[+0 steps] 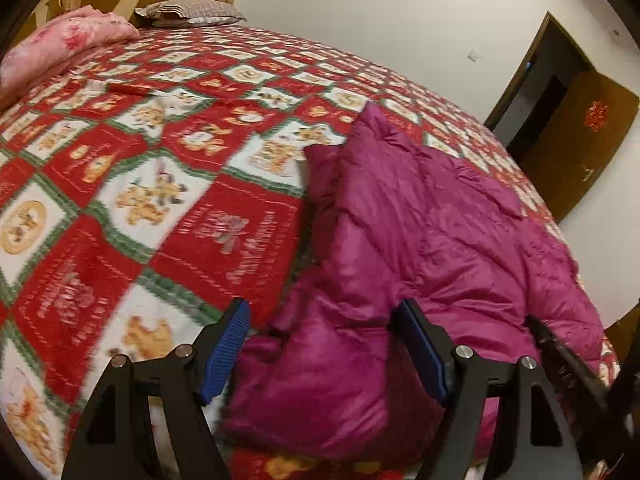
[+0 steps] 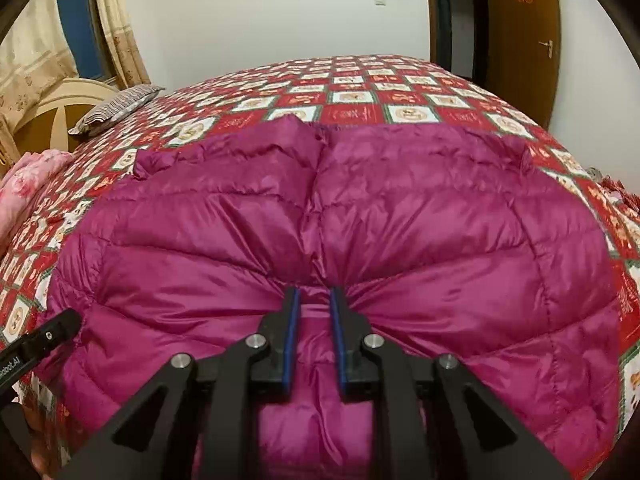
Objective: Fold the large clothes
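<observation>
A magenta quilted down jacket [image 2: 400,216] lies spread on a bed with a red, white and green patterned blanket [image 1: 140,152]. My right gripper [image 2: 315,292] is shut on a pinched fold of the jacket near its middle seam, and the fabric puckers around the blue pads. My left gripper [image 1: 323,308] stands open and wide over the jacket's near left part [image 1: 320,380], a puffy sleeve-like end that lies between and below the fingers [image 1: 224,352]. The pads do not press on it. The jacket's near edge is hidden under the gripper bodies.
A pink floral quilt [image 1: 68,36] and a striped pillow [image 1: 192,12] lie at the head of the bed by a cream headboard [image 2: 60,104]. A brown door [image 2: 520,20] stands open at the far wall. Curtains [image 2: 36,44] hang at the window.
</observation>
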Tool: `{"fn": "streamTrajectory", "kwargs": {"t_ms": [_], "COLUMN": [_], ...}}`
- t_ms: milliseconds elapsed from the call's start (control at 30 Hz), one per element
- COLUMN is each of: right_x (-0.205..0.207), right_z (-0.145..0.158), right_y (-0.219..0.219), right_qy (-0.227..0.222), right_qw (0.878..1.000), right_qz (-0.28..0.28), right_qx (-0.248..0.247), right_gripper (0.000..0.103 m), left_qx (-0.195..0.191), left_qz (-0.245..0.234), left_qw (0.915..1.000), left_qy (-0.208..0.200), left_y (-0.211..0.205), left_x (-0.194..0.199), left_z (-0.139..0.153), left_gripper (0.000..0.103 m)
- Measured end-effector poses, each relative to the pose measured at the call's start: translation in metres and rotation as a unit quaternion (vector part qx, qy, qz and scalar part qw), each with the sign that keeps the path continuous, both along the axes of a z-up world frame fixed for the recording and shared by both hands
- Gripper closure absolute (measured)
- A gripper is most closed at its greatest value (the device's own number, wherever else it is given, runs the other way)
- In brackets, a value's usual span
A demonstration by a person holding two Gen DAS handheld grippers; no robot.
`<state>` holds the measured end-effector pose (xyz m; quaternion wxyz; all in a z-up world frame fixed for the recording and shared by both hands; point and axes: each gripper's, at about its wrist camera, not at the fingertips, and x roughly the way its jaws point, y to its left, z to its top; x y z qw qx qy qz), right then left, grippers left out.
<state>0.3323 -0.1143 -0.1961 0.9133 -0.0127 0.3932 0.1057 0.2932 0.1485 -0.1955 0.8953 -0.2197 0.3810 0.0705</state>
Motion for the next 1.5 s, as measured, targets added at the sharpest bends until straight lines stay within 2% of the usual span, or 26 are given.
{"fn": "streamTrajectory", "kwargs": {"t_ms": [67, 200, 233, 267, 300, 333, 400, 433, 567, 733, 833, 933, 1067, 1133, 1267, 1367, 1500], "right_x": [-0.001, -0.003, -0.003, -0.003, -0.003, -0.002, -0.001, -0.001, -0.001, -0.008, -0.017, -0.025, -0.034, -0.037, -0.039, -0.042, -0.051], "right_z": [-0.003, -0.004, -0.004, -0.005, -0.005, -0.005, -0.006, -0.006, -0.006, -0.004, -0.005, -0.005, -0.007, -0.005, 0.007, 0.022, 0.041], "right_y": [0.003, -0.002, -0.003, -0.005, -0.006, -0.008, -0.011, -0.012, -0.015, -0.005, 0.012, 0.040, 0.074, 0.077, 0.040, -0.002, -0.053], "right_qy": [-0.006, -0.004, -0.003, -0.001, 0.000, 0.002, 0.006, 0.008, 0.021, 0.047, 0.066, 0.089, 0.115, 0.120, 0.109, 0.085, 0.046], "right_qw": [1.000, 1.000, 1.000, 1.000, 1.000, 1.000, 0.999, 0.999, 0.997, 0.993, 0.987, 0.976, 0.958, 0.953, 0.943, 0.946, 0.958], "right_qz": [-0.001, -0.001, -0.001, -0.001, -0.002, -0.002, -0.006, -0.009, -0.020, -0.013, 0.005, 0.041, 0.095, 0.111, 0.095, 0.068, 0.023], "right_qx": [-0.011, -0.002, 0.003, 0.012, 0.017, 0.022, 0.035, 0.041, 0.067, 0.111, 0.149, 0.196, 0.245, 0.256, 0.298, 0.305, 0.281], "right_gripper": [0.086, 0.086, 0.086, 0.086, 0.086, 0.087, 0.087, 0.087, 0.086, 0.086, 0.086, 0.086, 0.087, 0.087, 0.087, 0.087, 0.087], "left_qx": [-0.005, -0.012, -0.030, -0.048, -0.064, -0.063, -0.053, -0.055, -0.083, -0.065, -0.034, 0.007, 0.051, 0.070, 0.098, 0.119, 0.142], "left_qz": [-0.003, -0.014, -0.018, -0.024, -0.032, -0.038, -0.052, -0.058, -0.083, -0.113, -0.126, -0.138, -0.147, -0.155, -0.181, -0.206, -0.235], "left_qw": [0.9999, 0.9995, 0.9987, 0.9976, 0.9962, 0.9959, 0.9951, 0.9941, 0.9877, 0.9820, 0.9788, 0.9755, 0.9728, 0.9698, 0.9619, 0.9539, 0.9449], "left_qy": [-0.009, -0.028, -0.037, -0.043, -0.050, -0.053, -0.066, -0.073, -0.102, -0.137, -0.157, -0.171, -0.172, -0.175, -0.180, -0.183, -0.179], "left_y": [-0.005, -0.018, -0.019, -0.019, -0.020, -0.023, -0.025, -0.024, -0.015, -0.016, -0.013, -0.011, -0.014, -0.020, -0.042, -0.064, -0.091], "left_x": [0.003, 0.013, 0.015, 0.016, 0.017, 0.019, 0.020, 0.018, 0.011, -0.006, -0.020, -0.032, -0.039, -0.041, -0.039, -0.037, -0.035], "left_z": [-0.001, -0.001, 0.001, 0.002, 0.004, 0.008, 0.018, 0.023, 0.050, 0.086, 0.110, 0.126, 0.131, 0.133, 0.134, 0.132, 0.124], "left_gripper": [0.020, 0.019, 0.024, 0.034, 0.053, 0.068, 0.083, 0.085, 0.088, 0.088, 0.088, 0.088, 0.088, 0.088, 0.088, 0.088, 0.088]}}
